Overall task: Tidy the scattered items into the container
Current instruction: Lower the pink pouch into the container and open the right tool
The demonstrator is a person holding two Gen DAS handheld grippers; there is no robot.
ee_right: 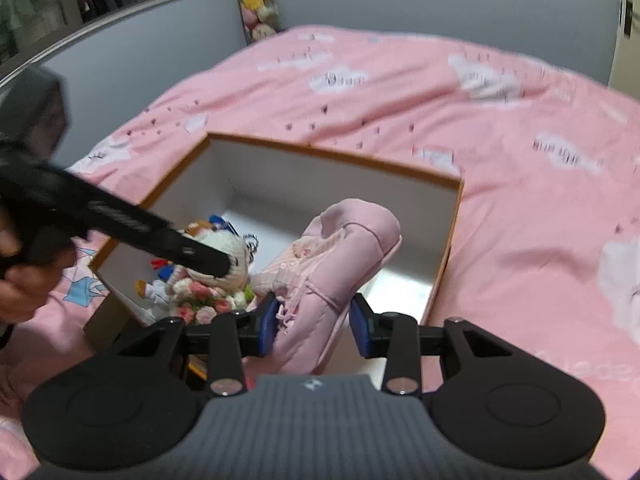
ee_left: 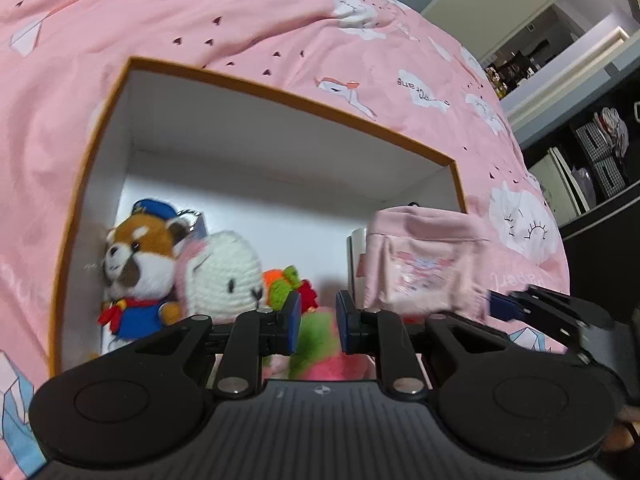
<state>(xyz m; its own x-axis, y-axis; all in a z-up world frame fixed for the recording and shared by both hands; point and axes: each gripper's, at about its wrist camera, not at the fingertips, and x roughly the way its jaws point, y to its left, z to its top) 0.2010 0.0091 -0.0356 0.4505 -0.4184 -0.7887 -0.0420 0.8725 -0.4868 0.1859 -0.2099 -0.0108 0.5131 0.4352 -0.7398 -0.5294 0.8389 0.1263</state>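
On a bed with a pink cover (ee_left: 240,20): an open box (ee_left: 288,96), orange along the rim and white inside.

In the box, at the left end, packed close together:
- a red panda toy (ee_left: 136,264) in a blue hat and blue coat, leaning on the left wall
- a white knitted toy (ee_left: 224,272), pressed against the panda
- a small green and orange knitted toy (ee_left: 282,280), just beside the white one
- a bunch of pink knitted flowers (ee_right: 200,300), at the near wall

Right tool (ee_right: 316,320): about half open and holding a soft pink bag (ee_right: 352,240) by its near end (one pad clearly pressed into the cloth, the other right at its edge). Hangs over the right half of the box, with the far end down inside. Bare white floor of the box under and around it.

Left tool (ee_left: 318,322): almost closed, with only a thin gap between the pads. Nothing in that gap. Points down over the toys at the left end, above them and not touching.

At the left edge of the right view: a hand (ee_right: 24,280) around the left tool's grip.

Past the bed on the right, a dark shelf (ee_left: 592,152).
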